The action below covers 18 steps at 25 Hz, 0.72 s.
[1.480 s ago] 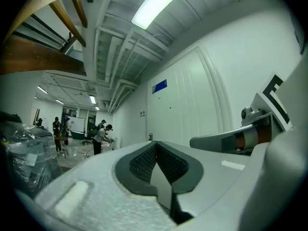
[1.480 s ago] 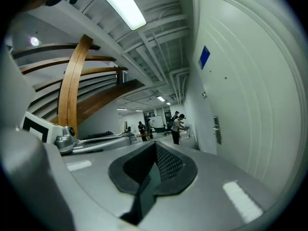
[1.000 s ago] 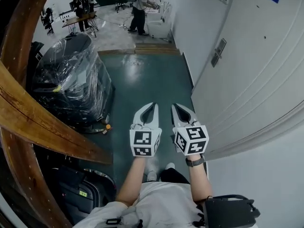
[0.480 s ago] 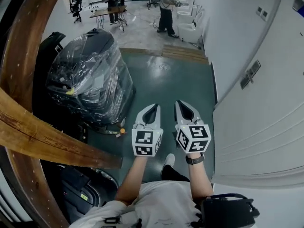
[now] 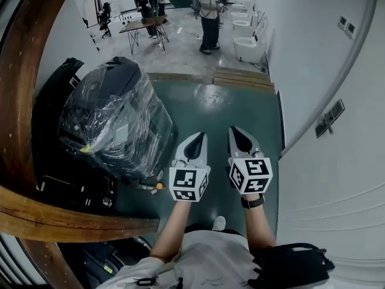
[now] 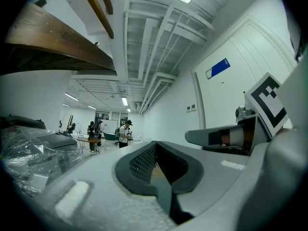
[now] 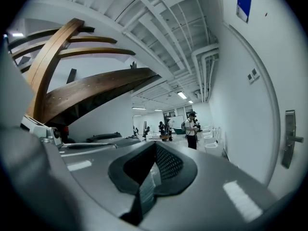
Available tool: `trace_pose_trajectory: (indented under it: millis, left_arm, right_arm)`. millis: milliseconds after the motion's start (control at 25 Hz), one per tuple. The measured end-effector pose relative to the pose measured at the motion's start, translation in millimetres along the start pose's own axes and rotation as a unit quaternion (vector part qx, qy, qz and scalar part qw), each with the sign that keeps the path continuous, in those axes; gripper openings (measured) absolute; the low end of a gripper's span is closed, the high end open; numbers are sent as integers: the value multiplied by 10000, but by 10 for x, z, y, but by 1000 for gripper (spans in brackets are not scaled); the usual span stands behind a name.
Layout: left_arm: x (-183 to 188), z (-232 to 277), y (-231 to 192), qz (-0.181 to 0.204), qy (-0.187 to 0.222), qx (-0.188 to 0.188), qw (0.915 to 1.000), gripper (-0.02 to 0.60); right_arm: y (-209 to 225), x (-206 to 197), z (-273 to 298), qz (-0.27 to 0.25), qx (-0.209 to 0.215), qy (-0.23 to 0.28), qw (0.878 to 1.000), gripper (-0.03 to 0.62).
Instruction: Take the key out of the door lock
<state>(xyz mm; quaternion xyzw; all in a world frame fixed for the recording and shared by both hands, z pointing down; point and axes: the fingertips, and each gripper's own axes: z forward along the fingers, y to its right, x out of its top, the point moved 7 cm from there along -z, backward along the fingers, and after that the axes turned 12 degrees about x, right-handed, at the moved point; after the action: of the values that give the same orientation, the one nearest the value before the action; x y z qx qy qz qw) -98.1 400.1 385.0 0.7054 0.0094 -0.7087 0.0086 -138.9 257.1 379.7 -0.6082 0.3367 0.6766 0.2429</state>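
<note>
The white door [image 5: 349, 179] runs along the right edge, and its metal handle plate [image 5: 329, 118] sits ahead of me on the right. No key can be made out on it at this distance. My left gripper [image 5: 198, 138] and right gripper [image 5: 236, 132] are held side by side over the green floor, both shut and empty, pointing level down the corridor. The right gripper view shows the handle plate [image 7: 288, 138] at its far right. A blue sign [image 6: 220, 67] is fixed high on the door in the left gripper view.
A plastic-wrapped dark machine [image 5: 114, 116] stands left of the green floor [image 5: 228, 110]. A curved wooden beam [image 5: 24, 101] fills the left edge. Ahead are a wooden step [image 5: 240, 79], white fixtures [image 5: 249, 44], a table [image 5: 143, 26] and a standing person [image 5: 209, 11].
The whole view has moved forward along the green floor. The door handle plate has slid right and lower in the picture. Both grippers stay shut and side by side.
</note>
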Motion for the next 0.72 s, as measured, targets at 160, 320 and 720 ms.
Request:
trace_pose_trajectory:
  millis: [160, 320, 720]
  left_arm:
    - [-167, 376, 6, 95, -323, 98, 9994, 0]
    - [-224, 787, -60, 172, -408, 73, 9990, -2]
    - [35, 2567, -402, -255, 365, -841, 9955, -2]
  right_arm:
    - [273, -127, 244, 121, -27, -201, 9997, 0]
    - [488, -157, 553, 38, -74, -304, 9995, 0]
    - [956, 428, 1706, -854, -245, 86, 9960, 1]
